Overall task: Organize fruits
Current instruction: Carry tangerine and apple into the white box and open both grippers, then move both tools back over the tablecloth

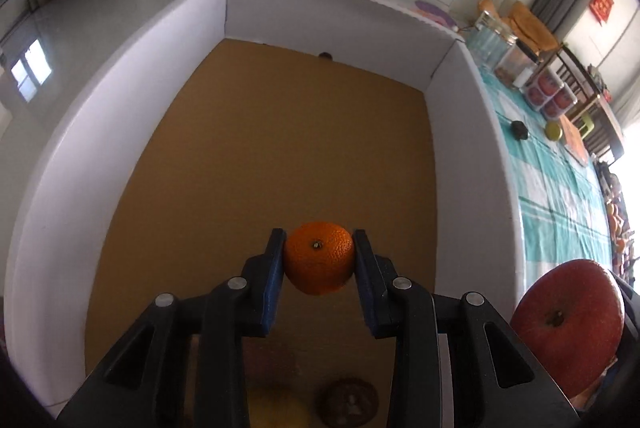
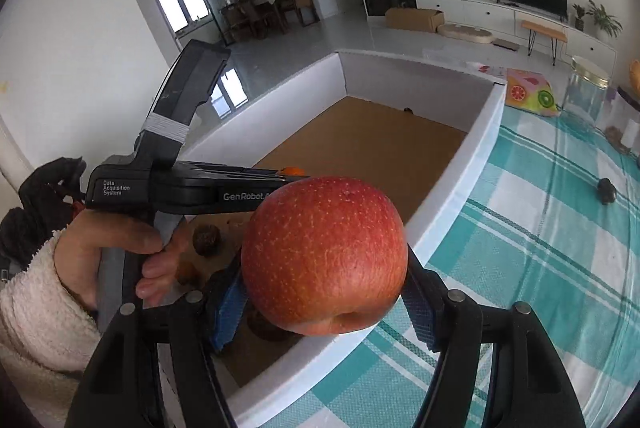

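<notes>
Two handheld grippers are working over a white-walled box (image 1: 132, 116) with a brown cardboard floor, which is sitting on a table covered in a teal-and-white checked cloth (image 2: 552, 236). The left gripper (image 1: 319, 260) is pinching a small orange (image 1: 319, 257) between its blue-padded fingers (image 1: 269, 292), stem end facing the camera, and is holding it above the box floor near the near end. The right gripper (image 2: 324, 304) is clamping a large red apple (image 2: 325, 256) between its own blue pads (image 2: 226, 308), hanging over the box's near right wall (image 2: 452, 212), where the wall meets the cloth. In the left wrist view the same apple is appearing at the lower right edge, beside the box wall. In the right wrist view the person's bare left hand (image 2: 116, 256), in a fleecy cream sleeve, is gripping the left tool's handle, with only a sliver of the orange showing past the tool's black body. Below the left gripper, several other fruits are lying on the box floor: a dark brown round one (image 2: 206, 240) and a yellowish one (image 1: 276, 408), both partly hidden and blurred. A small dark object (image 2: 607, 191) is resting on the cloth well apart from the box, and glass jars (image 2: 586, 92) are standing at the far end of the table.
</notes>
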A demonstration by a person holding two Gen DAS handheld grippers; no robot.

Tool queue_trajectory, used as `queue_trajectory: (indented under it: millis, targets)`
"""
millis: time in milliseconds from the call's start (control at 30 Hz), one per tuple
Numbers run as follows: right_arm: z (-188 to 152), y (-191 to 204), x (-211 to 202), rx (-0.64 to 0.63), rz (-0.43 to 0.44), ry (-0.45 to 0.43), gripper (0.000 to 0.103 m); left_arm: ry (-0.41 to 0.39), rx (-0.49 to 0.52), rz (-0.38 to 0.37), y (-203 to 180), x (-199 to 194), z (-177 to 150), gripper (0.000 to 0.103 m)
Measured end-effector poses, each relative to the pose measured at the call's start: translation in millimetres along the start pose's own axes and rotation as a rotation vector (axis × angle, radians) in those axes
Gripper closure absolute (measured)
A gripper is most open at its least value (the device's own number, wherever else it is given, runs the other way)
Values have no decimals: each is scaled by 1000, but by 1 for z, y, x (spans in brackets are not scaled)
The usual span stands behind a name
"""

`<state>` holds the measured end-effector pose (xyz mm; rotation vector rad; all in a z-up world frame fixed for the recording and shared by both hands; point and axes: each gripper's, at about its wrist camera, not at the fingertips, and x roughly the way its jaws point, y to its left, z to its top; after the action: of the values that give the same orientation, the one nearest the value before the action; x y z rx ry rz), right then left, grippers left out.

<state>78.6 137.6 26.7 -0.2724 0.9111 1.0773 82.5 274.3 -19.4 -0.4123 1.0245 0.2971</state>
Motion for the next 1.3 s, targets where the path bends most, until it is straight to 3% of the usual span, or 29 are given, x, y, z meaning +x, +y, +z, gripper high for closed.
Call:
queue_trajectory:
  millis: [67,133,200,300,400,433,533,667,800,900,1067,1300]
  targets:
    - [7,3,24,-15,-22,55,34,10,-47,24,11,4,0,66]
    - [11,4,42,-15,-44,92,33,3,-77,32,19,3,-2,51]
    - [15,3,39,-11,-46,61,27,-23,-92,42,25,-4,-6,41]
    - [17,-11,10,43,-19,-41,15,-83,-98,59,28,-22,-11,35]
    - [3,-40,-27,101,-67,-152,6,-150,-82,53,17,-41,-19,31]
    - [-8,-55,-38,128,-96,-180,1,-170,-62,37,7,-47,-23,30]
    - [-58,-112,-51,226,-233,-202,0,-214,24,-42,-30,-65,-35,25]
    - [-140,-198,-58,334,-529,-64,0,-220,198,-185,-94,-83,-65,22]
    - [-213,-257,-108,545,-608,-93,0,-150,334,-317,-167,-69,-101,17]
    - [-244,-272,-137,621,-666,-155,0,-86,387,-332,-216,-34,-116,17]
    - [-257,-276,-154,685,-669,-207,0,-115,486,-235,-277,18,-142,17]
    - [-258,-284,-142,693,-671,-150,0,-193,583,-134,-303,57,-144,17]
